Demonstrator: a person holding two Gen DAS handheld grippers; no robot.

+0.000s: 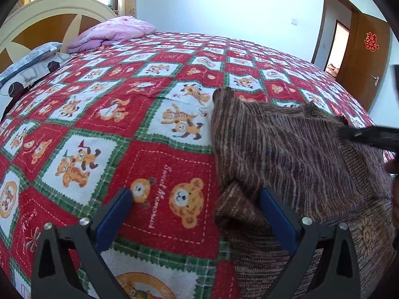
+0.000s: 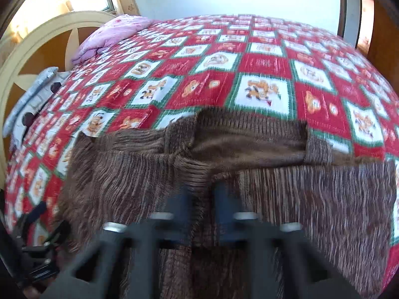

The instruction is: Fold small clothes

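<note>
1. Plainly, the ribbed brown knit sweater [image 1: 294,149] lies rumpled on the quilted bear-print bedspread [image 1: 149,129].
2. Left gripper [image 1: 197,214] is spread wide, its right finger touching the knit.
3. Right gripper [image 2: 199,199] pinches a sweater fold.

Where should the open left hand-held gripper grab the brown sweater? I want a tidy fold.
Take the brown sweater at its bunched left edge, near the left hand-held gripper, coming in from the bedspread side. That raised roll gives the open jaws something to close around.
</note>
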